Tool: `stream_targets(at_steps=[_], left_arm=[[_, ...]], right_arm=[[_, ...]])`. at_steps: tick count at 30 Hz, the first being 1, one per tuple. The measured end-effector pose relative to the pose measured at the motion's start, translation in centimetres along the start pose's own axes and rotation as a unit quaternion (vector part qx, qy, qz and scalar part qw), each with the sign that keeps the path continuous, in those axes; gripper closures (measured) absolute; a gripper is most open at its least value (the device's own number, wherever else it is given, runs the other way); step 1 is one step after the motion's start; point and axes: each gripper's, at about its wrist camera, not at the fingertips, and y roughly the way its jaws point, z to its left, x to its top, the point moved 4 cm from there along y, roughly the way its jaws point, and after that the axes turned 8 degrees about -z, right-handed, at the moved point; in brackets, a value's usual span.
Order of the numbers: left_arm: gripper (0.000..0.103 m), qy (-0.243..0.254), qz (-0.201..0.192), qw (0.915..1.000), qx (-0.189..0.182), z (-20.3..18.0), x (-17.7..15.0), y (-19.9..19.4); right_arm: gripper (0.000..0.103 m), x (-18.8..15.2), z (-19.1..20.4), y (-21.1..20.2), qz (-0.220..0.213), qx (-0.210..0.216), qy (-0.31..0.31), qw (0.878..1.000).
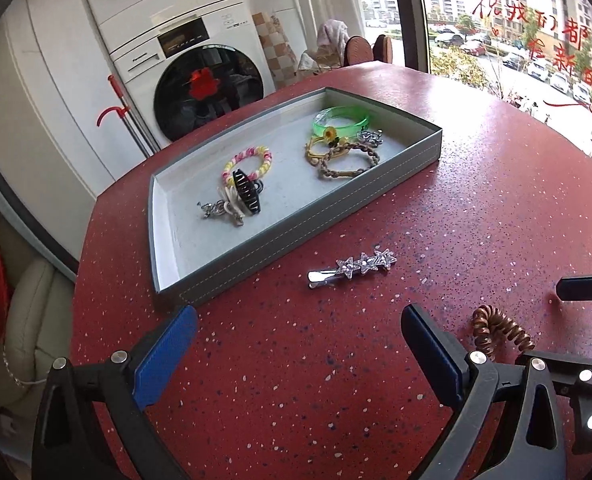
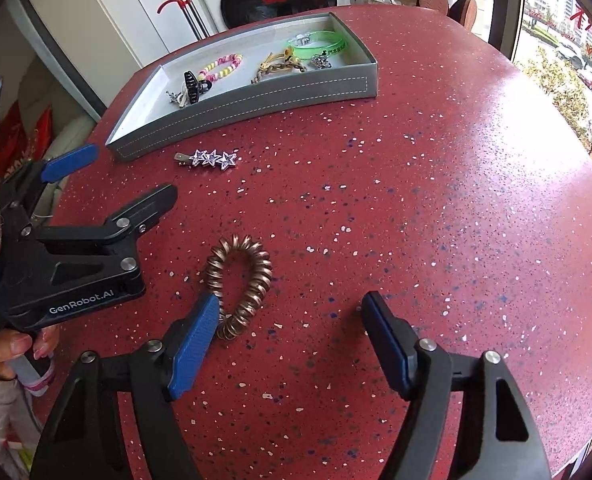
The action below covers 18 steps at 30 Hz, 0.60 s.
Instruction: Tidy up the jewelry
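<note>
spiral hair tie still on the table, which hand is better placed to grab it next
Right. The spiral hair tie lies just ahead of the right gripper, beside its left pad, jaws open. The left gripper faces the star clip instead, hair tie outside its jaws.

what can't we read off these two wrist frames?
- Left wrist view: spiral hair tie partly hidden behind the left gripper finger.
- Right wrist view: print on green bangle too small; tray wall hides lower parts of items inside.
</note>
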Motion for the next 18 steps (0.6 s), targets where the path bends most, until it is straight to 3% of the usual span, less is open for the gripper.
stream_targets(at_steps=[5, 9, 12, 15, 18], left_arm=[[0.0, 0.027, -0.006, 0.9996, -0.007, -1.0, 0.8, 0.8], [0.0, 0.037, -0.007, 0.999, -0.023, -1.7, 1.2, 1.3], [0.0, 0.056, -0.004, 0.9978, -0.035, -2.5, 1.5, 1.8], [0.01, 0.081, 0.002, 0.9956, -0.046, -3.6, 1.6, 2.4], [0.01, 0.097, 0.017, 0.9934, -0.059, -4.3, 1.5, 3.1]], right_arm=[[0.05, -0.2, 1.2, 0.3, -0.01, -0.033, -0.055, 0.998], [0.082, -0.5, 1.5, 0.2, -0.021, -0.054, -0.091, 0.994], [0.088, -0.5, 1.1, 0.0, -0.022, -0.048, -0.087, 0.995], [0.088, -0.4, 1.0, 0.0, -0.022, -0.043, -0.088, 0.995], [0.088, -0.4, 1.1, 0.1, -0.023, -0.042, -0.089, 0.995]])
